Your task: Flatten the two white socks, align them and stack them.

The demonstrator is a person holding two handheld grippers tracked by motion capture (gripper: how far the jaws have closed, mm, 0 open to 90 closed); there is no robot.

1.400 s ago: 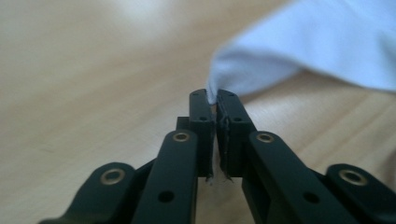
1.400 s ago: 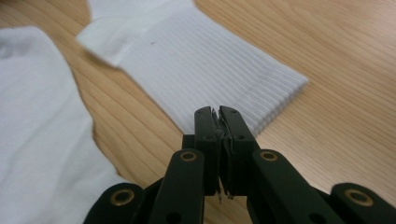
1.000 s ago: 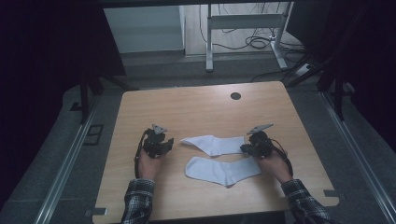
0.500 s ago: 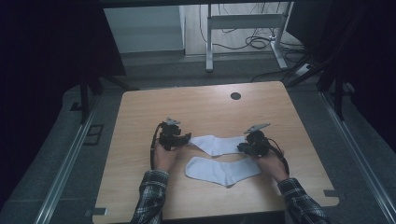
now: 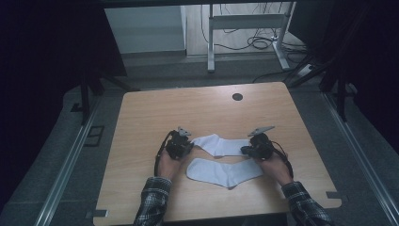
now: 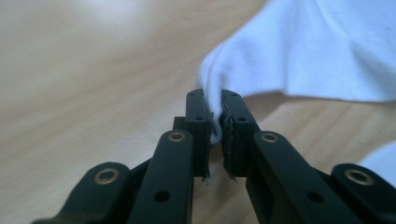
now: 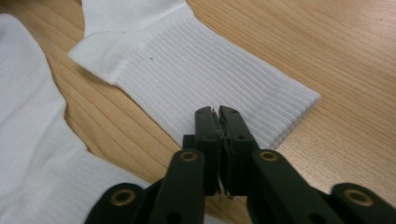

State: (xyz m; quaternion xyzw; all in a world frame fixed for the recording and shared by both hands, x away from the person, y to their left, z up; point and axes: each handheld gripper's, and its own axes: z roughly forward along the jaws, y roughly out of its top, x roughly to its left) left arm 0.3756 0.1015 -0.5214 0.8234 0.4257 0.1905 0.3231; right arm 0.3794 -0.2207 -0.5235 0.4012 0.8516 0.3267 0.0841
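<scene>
Moved in from the side, left tongs (image 6: 215, 119) have just closed on the far white ribbed cotton sock's (image 5: 221, 145) toe. Right tongs (image 7: 218, 122) pinch its cuff; both ends gripped, lifting and pairing with the near white sock (image 5: 223, 172) remain.

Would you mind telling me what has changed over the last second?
The left tongs slid right across the table to the far sock; their jaws have just been closing and now pinch its toe end. The right tongs stayed shut on that sock's ribbed cuff. The near sock lies as before.
</scene>
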